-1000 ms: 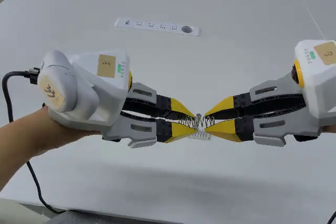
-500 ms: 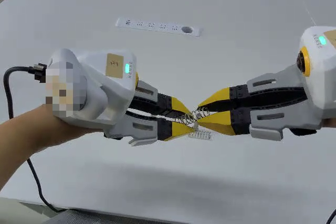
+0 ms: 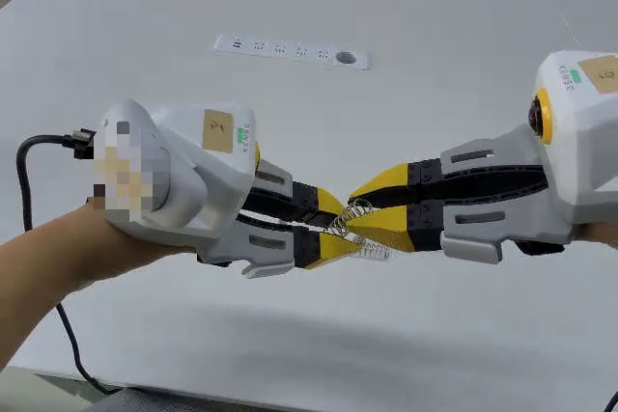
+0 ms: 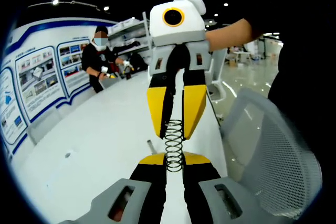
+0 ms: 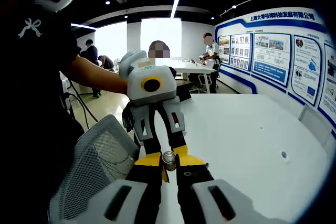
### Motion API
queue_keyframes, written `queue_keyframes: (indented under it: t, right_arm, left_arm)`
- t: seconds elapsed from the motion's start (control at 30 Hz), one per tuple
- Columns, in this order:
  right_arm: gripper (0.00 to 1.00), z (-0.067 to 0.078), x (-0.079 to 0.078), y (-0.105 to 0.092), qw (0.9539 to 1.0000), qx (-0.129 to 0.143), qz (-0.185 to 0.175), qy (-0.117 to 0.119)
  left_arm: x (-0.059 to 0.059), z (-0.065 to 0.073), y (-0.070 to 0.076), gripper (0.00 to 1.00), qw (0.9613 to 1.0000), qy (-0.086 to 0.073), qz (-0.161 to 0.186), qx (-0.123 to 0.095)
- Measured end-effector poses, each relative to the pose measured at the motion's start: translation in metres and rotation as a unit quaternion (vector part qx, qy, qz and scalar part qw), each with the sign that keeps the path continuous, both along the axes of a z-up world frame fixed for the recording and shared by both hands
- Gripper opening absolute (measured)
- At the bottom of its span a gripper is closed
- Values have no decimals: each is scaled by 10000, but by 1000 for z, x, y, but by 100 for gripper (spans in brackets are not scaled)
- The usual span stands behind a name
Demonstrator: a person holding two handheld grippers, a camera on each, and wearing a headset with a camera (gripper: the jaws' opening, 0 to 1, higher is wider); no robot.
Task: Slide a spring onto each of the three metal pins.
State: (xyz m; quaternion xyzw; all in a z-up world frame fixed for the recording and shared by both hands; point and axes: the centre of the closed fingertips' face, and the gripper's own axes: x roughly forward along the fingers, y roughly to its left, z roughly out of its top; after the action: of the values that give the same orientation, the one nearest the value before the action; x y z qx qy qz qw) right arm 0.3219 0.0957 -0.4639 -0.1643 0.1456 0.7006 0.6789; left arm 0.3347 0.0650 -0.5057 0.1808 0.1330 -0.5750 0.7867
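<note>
Yellow-tipped fingers of the right gripper (image 3: 352, 211) are closed on one end of a coil spring (image 3: 355, 217), which is held above the white desk (image 3: 435, 74) on the near side of the power strip (image 3: 290, 48). The left gripper (image 3: 331, 234) fingers are drawn almost together at the spring's opposite end; what they pinch cannot be told. A second spring (image 3: 374, 251) lies on the desk, also nearer than the power strip.

Shiny steel-wire spring (image 4: 174, 145) (matt white table (image 3: 435, 7))
</note>
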Motion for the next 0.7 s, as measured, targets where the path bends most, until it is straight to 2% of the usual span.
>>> queue_keyframes:
  t: [0.2, 0.27, 0.37, 0.43, 0.47, 0.53, 0.57, 0.63, 0.7]
  right_arm:
    - [10, 5, 3, 3, 9999, 87, -58, 67]
    - [10, 6, 3, 4, 9998, 90, -89, 126]
    - [10, 8, 4, 4, 9998, 99, -119, 151]
    - [10, 12, 6, 3, 9996, 138, -188, 130]
    - [10, 15, 9, 2, 9994, 181, -258, 118]
    - [10, 18, 14, -2, 9991, 241, -320, 117]
    - [10, 19, 19, -5, 9988, 292, -383, 112]
    - [11, 22, 26, -9, 9982, 306, -504, 64]
    - [11, 24, 32, -13, 9978, 296, -585, -1]
  left_arm:
    - [3, 5, 3, 10, 9996, 100, 141, -236]
    - [2, 6, 3, 10, 9992, 179, 159, -309]
    - [2, 10, 4, 12, 9976, 374, 238, -534]
    - [5, 16, 6, 14, 9963, 366, 313, -714]
    - [7, 19, 7, 17, 9952, 422, 376, -803]
    - [11, 19, 10, 24, 9952, 371, 459, -779]
    - [14, 18, 13, 26, 9956, 332, 527, -697]
    - [16, 17, 16, 29, 9958, 344, 558, -633]
    - [17, 18, 17, 33, 9952, 413, 563, -683]
